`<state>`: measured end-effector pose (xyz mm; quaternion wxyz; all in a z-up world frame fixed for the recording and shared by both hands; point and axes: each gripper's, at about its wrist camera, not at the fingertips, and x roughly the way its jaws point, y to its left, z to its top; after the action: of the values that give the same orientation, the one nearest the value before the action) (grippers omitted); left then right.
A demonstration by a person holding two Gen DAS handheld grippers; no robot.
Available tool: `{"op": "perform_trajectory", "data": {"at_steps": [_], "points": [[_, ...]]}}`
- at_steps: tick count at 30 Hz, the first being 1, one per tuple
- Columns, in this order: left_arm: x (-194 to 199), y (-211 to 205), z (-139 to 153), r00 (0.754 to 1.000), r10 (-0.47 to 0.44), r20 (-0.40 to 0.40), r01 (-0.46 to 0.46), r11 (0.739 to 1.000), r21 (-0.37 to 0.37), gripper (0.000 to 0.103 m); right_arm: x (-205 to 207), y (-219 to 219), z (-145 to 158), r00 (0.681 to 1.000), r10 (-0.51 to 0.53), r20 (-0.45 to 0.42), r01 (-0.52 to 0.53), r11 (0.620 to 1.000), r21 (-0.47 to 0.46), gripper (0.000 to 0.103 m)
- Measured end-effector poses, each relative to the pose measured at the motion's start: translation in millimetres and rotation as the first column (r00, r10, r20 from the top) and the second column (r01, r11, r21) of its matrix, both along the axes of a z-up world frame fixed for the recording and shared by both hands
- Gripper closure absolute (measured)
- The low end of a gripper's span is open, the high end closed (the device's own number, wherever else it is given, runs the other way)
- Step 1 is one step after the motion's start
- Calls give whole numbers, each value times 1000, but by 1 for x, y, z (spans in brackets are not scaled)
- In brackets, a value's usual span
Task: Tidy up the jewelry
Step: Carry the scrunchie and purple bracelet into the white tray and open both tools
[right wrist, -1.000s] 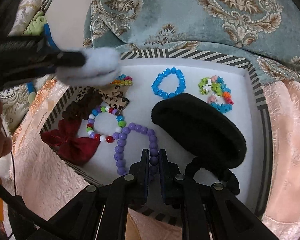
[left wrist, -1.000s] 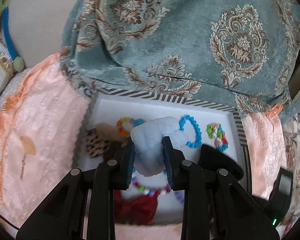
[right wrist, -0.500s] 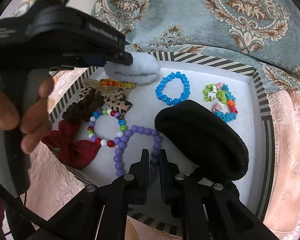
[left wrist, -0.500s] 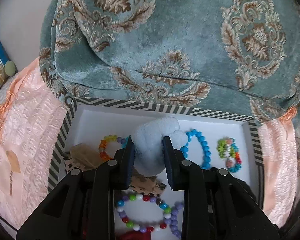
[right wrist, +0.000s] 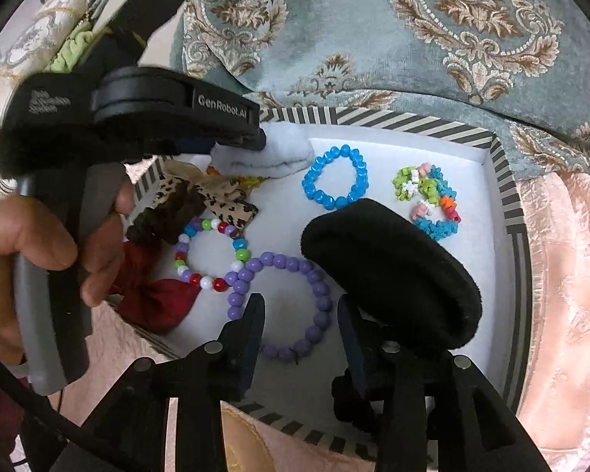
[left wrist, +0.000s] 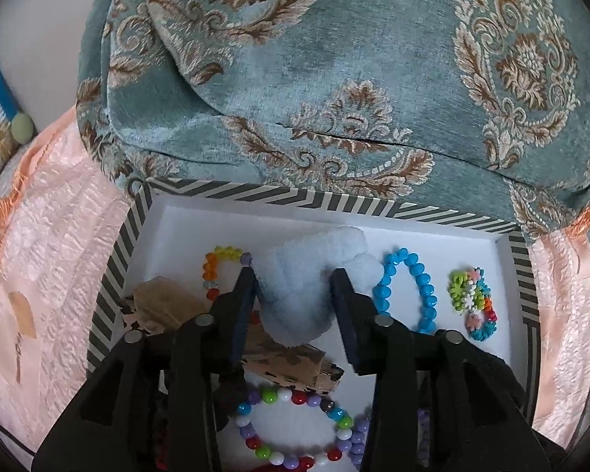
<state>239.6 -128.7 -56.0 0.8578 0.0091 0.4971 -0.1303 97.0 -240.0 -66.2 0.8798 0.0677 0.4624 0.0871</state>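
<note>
Both grippers have opened since the earlier frames: the left gripper [left wrist: 293, 299] had been clamped on the fluffy scrunchie [left wrist: 306, 283] and its jaws now stand wide, with the pale blue scrunchie lying loose between them, though whether a pad still touches it cannot be told; the right gripper [right wrist: 301, 324], which had pinched the purple bracelet [right wrist: 281, 306], now stands wide with the bracelet flat on the floor of the box [right wrist: 507, 181]. From the right wrist, the scrunchie lies at 11 o'clock in the box, near the back wall, just beside the blue bracelet [right wrist: 336, 183] and overlapping the amber bracelet [left wrist: 216, 265]. Outward lie the leopard bow [right wrist: 216, 200], the mixed bead bracelet [right wrist: 210, 253], the red bow [right wrist: 153, 295], the flower bracelet [right wrist: 428, 200] at 1 o'clock and the black scrunchie [right wrist: 389, 275] at 3 o'clock. The release looks done — the sound move is to lift the left gripper straight up, clear of the fluff, so no fibre drags the scrunchie onto the beads; the right gripper should likewise back out without catching the purple bracelet.
</note>
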Motion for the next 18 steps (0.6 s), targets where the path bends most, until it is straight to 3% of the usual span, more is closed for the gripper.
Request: {"op": "perform_trajectory", "data": {"at_steps": [6,18], "points": [[-5,13,9,1000,21,5,-21,1000,-14,53,-7,-4,10,1000,-6,27,6,1000,9,66],[-47,34,21,997,18,72,-23,997,69,53,-13,-6,15,999,-30,43,30,1000,2,65]]}}
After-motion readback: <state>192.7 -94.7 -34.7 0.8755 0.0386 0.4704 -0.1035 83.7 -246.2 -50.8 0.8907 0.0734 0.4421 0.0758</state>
